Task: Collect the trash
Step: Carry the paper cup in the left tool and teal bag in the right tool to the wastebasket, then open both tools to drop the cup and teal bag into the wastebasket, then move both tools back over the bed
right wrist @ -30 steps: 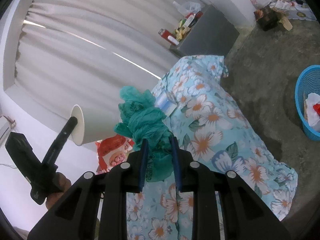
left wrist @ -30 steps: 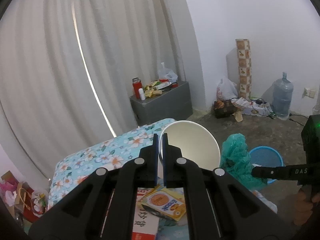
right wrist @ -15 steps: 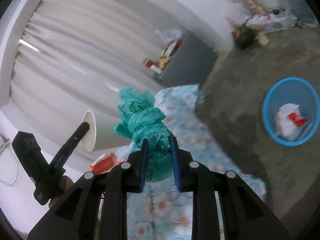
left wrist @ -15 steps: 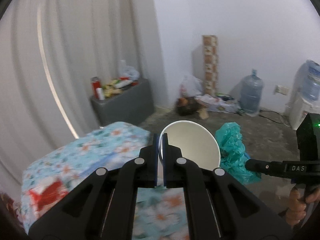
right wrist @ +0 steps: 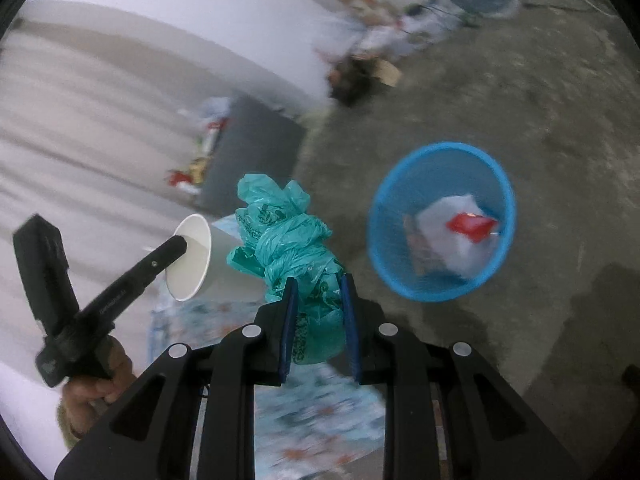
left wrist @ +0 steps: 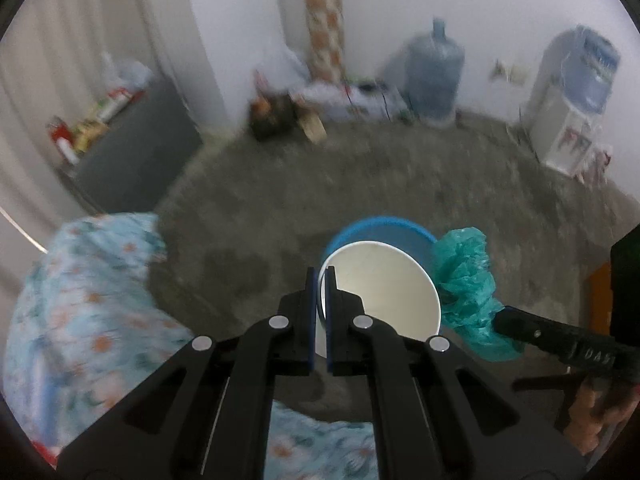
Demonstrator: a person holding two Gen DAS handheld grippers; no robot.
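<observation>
- One white paper cup (left wrist: 380, 288), smooth and conical, at lower centre: left gripper (left wrist: 319, 312) jaws pinch its rim.
- One crumpled teal plastic bag (right wrist: 296, 248), centre frame: right gripper (right wrist: 318, 320) jaws clamp it.
- One blue mesh basket (right wrist: 442, 152), round, at centre right, holding white and red trash.
- Versus 1.0 s ago: both views have swung off the floral bed (left wrist: 80, 300) toward the basket.

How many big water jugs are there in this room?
2. One blue water jug stands on the floor against the back wall. The other jug sits upside down on the white water dispenser at the right. Others could be out of view.
</observation>
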